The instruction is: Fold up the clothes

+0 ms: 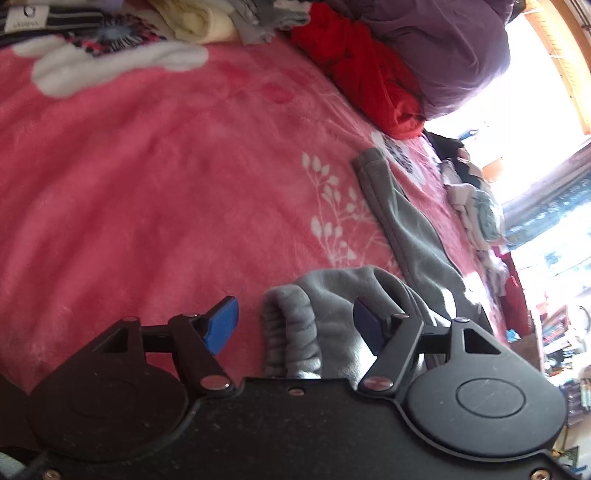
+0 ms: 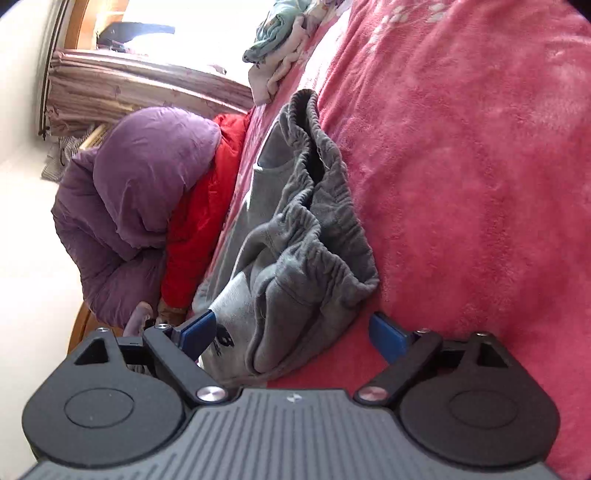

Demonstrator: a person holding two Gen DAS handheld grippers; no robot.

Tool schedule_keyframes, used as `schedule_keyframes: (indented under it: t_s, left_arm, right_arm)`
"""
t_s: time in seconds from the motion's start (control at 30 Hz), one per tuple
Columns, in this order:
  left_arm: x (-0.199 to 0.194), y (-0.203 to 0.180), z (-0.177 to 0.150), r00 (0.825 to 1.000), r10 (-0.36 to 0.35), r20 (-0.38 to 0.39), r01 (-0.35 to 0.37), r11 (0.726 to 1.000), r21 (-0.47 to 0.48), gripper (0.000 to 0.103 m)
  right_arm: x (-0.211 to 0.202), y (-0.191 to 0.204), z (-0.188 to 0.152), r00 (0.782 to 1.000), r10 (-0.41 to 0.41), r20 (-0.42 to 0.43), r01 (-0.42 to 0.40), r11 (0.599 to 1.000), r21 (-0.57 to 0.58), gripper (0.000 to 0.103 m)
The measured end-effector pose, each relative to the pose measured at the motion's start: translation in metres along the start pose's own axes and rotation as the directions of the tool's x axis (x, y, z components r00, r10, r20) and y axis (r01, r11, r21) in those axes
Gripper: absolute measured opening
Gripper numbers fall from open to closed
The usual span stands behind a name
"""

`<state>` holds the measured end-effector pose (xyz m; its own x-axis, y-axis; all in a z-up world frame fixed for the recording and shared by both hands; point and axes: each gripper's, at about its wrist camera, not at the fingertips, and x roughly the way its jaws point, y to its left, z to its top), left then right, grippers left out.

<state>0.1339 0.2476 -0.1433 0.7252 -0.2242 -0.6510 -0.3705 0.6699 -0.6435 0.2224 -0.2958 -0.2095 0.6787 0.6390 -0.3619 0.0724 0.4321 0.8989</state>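
Observation:
Grey fleece trousers (image 1: 413, 229) lie on a pink flowered blanket (image 1: 166, 177). In the left wrist view their gathered elastic waistband (image 1: 291, 332) sits between the wide-apart blue pads of my left gripper (image 1: 295, 325), which is open. In the right wrist view the same trousers (image 2: 295, 229) lie bunched, waistband open toward the far end. My right gripper (image 2: 295, 334) is open too, its blue fingertips (image 2: 388, 336) straddling the near crumpled edge of the cloth. Neither gripper pinches the fabric.
A red garment (image 1: 369, 70) and a purple padded jacket (image 1: 443, 48) are heaped at one edge of the blanket. Folded cream and striped clothes (image 1: 199, 22) lie at the far side. A pale bundle of clothes (image 2: 280, 48) rests near the bed edge by the bright window.

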Motion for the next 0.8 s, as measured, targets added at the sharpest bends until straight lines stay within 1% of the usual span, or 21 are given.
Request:
schedule_keyframes:
  t_s: [0.07,0.1,0.17,0.23,0.27,0.3,0.33,0.37,0.43,0.5,0.53,0.57,0.6,0.63,0.7,0.73,0.77,0.8]
  left_arm:
    - [0.006,0.001,-0.003,1.0,-0.029,-0.004,0.029,1.0,0.004,0.067]
    - [0.008,-0.006,-0.004,1.0,-0.017,0.017,0.016,0.998,0.055,0.067]
    - [0.012,-0.019,-0.007,0.998,0.002,0.06,-0.011,0.988,0.155,0.062]
    - [0.016,-0.032,-0.009,0.994,0.017,0.106,-0.043,0.967,0.253,0.058]
    - [0.018,-0.038,-0.01,0.991,0.023,0.129,-0.061,0.952,0.3,0.051]
    - [0.02,-0.044,-0.012,0.988,0.027,0.152,-0.079,0.935,0.346,0.046]
    - [0.022,-0.051,-0.013,0.984,0.03,0.176,-0.098,0.915,0.391,0.037]
    - [0.024,-0.057,-0.014,0.979,0.033,0.199,-0.118,0.893,0.434,0.032]
    - [0.028,-0.07,-0.017,0.969,0.033,0.246,-0.159,0.842,0.516,0.03]
    - [0.031,-0.083,-0.019,0.956,0.028,0.292,-0.203,0.782,0.59,0.029]
    - [0.033,-0.089,-0.021,0.948,0.022,0.318,-0.227,0.746,0.626,0.029]
    - [0.031,-0.093,-0.032,0.924,-0.008,0.382,-0.276,0.679,0.68,0.029]
    - [0.029,-0.097,-0.042,0.896,-0.044,0.442,-0.327,0.607,0.724,0.029]
    - [0.026,-0.1,-0.052,0.865,-0.086,0.495,-0.381,0.531,0.757,0.03]
    - [0.022,-0.108,-0.073,0.793,-0.185,0.581,-0.491,0.37,0.789,0.03]
    - [0.02,-0.111,-0.084,0.753,-0.241,0.612,-0.547,0.288,0.786,0.031]
    - [0.018,-0.114,-0.093,0.723,-0.288,0.628,-0.591,0.212,0.778,0.031]
    - [0.022,-0.104,-0.09,0.804,-0.209,0.557,-0.522,0.201,0.829,0.031]
  right_arm:
    - [0.003,-0.001,0.001,0.999,0.009,0.033,-0.01,1.0,0.027,0.09]
    - [0.004,-0.002,0.002,0.999,0.013,0.049,-0.015,0.999,0.041,0.089]
    - [0.007,-0.004,0.001,0.997,0.013,0.072,-0.017,0.999,0.05,0.088]
    - [0.01,-0.003,0.002,0.996,0.012,0.088,-0.016,0.999,0.049,0.088]
    - [0.012,-0.003,0.002,0.995,0.011,0.097,-0.016,0.999,0.044,0.088]
    - [0.014,-0.002,0.002,0.994,0.009,0.107,-0.013,0.999,0.037,0.087]
    - [0.015,-0.001,0.003,0.993,0.004,0.116,-0.008,1.0,0.029,0.082]
    - [0.018,-0.001,0.003,0.993,-0.009,0.121,0.007,1.0,0.017,0.077]
    - [0.023,-0.002,0.006,0.993,-0.027,0.118,0.028,1.0,-0.006,0.046]
    - [0.026,-0.003,0.008,0.993,-0.027,0.117,0.03,0.999,-0.019,0.037]
    - [0.026,-0.003,0.01,0.993,-0.018,0.116,0.021,1.0,-0.023,0.034]
    - [0.025,-0.002,0.012,0.993,-0.006,0.115,0.009,1.0,-0.028,0.033]
    - [0.023,-0.001,0.014,0.994,0.007,0.113,-0.004,1.0,-0.026,0.033]
    - [0.018,-0.002,0.017,0.994,0.009,0.105,-0.008,1.0,-0.015,0.032]
    - [0.007,-0.005,0.022,0.997,0.002,0.082,-0.003,1.0,0.014,0.032]
    - [0.002,-0.007,0.024,0.998,-0.001,0.07,-0.001,1.0,0.028,0.031]
    - [-0.003,-0.009,0.026,0.998,-0.005,0.059,0.002,0.999,0.042,0.031]
    - [-0.009,-0.011,0.029,0.999,-0.007,0.047,0.005,0.998,0.055,0.031]
